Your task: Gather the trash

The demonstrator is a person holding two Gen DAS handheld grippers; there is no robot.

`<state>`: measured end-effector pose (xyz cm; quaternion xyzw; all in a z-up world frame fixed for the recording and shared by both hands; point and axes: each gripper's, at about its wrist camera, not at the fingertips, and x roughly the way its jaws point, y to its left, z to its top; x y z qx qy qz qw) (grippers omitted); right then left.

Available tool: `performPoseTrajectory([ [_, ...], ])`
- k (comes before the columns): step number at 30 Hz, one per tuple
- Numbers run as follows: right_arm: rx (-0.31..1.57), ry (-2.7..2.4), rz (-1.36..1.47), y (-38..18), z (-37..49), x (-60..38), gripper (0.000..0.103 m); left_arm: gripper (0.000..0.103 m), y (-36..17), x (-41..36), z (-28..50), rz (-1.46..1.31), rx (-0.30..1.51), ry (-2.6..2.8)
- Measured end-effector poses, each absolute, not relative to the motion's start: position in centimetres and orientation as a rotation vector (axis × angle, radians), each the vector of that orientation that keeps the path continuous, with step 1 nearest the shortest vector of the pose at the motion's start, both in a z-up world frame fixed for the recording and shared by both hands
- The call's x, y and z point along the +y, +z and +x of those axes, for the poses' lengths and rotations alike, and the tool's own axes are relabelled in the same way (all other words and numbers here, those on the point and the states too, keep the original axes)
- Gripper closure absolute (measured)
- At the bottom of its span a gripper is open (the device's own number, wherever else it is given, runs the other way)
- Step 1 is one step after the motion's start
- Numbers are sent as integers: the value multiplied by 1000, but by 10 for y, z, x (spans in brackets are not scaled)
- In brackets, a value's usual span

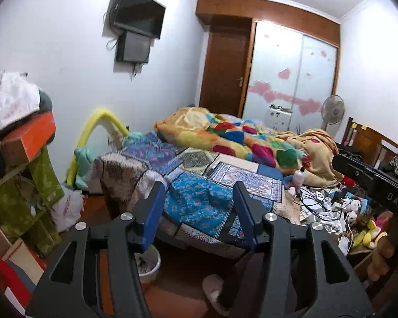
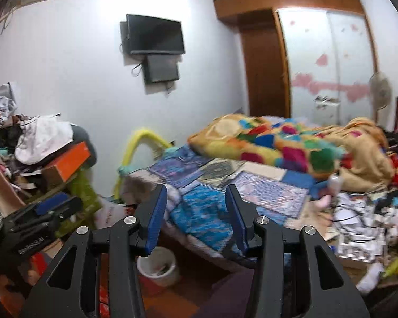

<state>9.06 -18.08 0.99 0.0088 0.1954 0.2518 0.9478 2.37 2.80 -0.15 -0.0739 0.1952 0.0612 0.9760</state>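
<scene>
Low centre of both views, a white bin (image 2: 159, 266) sits by the bed (image 1: 199, 185); litter (image 1: 323, 206) crowds the right. Left gripper (image 1: 199, 212) and right gripper (image 2: 196, 212) gape, holding nothing. Judged: between pickups; reach for scraps.

We see a bedroom with pale white walls, and the bed (image 1: 199, 175) is our landmark. On the wall left of the bed hangs a black television (image 1: 139, 10) with a smaller screen (image 1: 132, 47) beneath it. Beyond the bed stand a brown wooden door (image 1: 224, 66) and a sliding wardrobe (image 1: 291, 71) with frosted panels. Right of the bed's far end stands a pedestal fan (image 1: 331, 110). Beneath the bed runs a reddish-brown floor (image 1: 169, 291).
</scene>
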Motion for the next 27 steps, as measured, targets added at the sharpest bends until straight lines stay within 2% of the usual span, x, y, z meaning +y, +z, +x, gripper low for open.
performPoseTrajectory([
  [1, 378, 485, 18, 12, 83, -184, 40, 44, 1, 25, 18, -130, 381, 124],
  [2, 363, 464, 21, 13, 76, -188, 33, 35, 2, 21, 12, -118, 371, 122],
  [3, 349, 449, 27, 13, 70, -190, 31, 25, 2, 20, 8, -112, 365, 119],
  [5, 337, 427, 29, 14, 60, -190, 22, 14, 2, 17, -1, -104, 357, 115],
  [6, 334, 415, 26, 14, 55, -192, 18, 12, 1, 16, -4, -99, 354, 115],
  [8, 319, 377, 21, 13, 45, -194, 2, 12, 1, 16, -9, -91, 356, 117],
  [9, 313, 362, 23, 13, 39, -196, 0, 12, 0, 15, -11, -89, 361, 120],
  [27, 306, 323, -8, 9, 22, -199, 0, 11, 1, 4, -22, -54, 356, 113],
])
